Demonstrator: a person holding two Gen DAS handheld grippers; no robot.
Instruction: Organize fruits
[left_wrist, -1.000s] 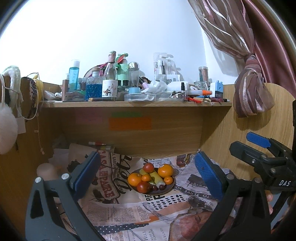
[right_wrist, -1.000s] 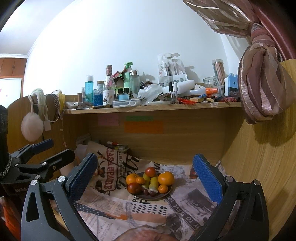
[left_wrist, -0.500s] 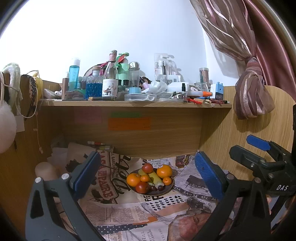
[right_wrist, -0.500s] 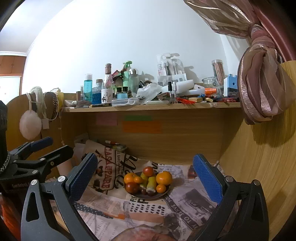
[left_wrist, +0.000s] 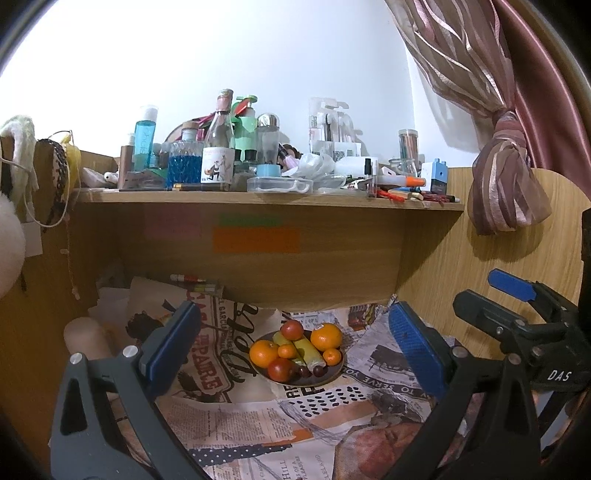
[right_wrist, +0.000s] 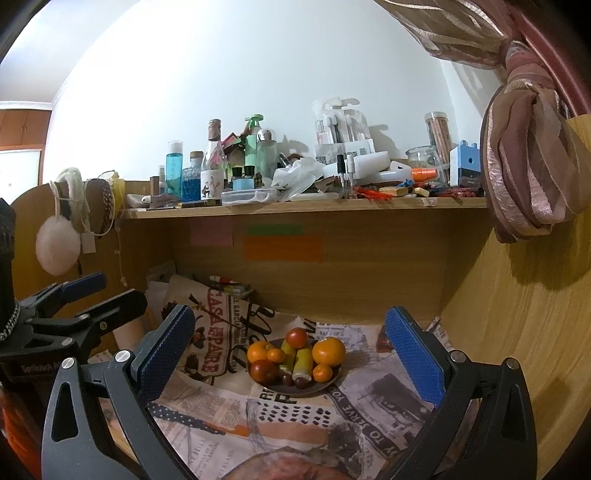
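A dark plate (left_wrist: 325, 380) (right_wrist: 325, 386) of fruit sits on newspaper under a wooden shelf. It holds oranges (left_wrist: 326, 336) (right_wrist: 328, 351), small tangerines (left_wrist: 331, 356), red-brown tomatoes (left_wrist: 291, 329) (right_wrist: 296, 337), two yellow-green bananas (left_wrist: 308, 350) (right_wrist: 303, 360) and dark dates. My left gripper (left_wrist: 295, 350) is open and empty, well short of the plate. My right gripper (right_wrist: 291, 350) is open and empty, also short of the plate. Each gripper shows at the edge of the other's view.
The wooden shelf (left_wrist: 266, 197) (right_wrist: 306, 206) above carries bottles, jars and clutter. Newspaper (left_wrist: 258, 417) covers the desk. Wooden side walls (right_wrist: 517, 314) close both sides. A curtain (left_wrist: 506, 184) hangs at right, earmuffs (right_wrist: 59, 240) at left. A pale cylinder (left_wrist: 83, 338) lies left.
Both grippers have drifted slightly back and up; the plate sits a little lower and smaller in both views. Both stay open and empty.
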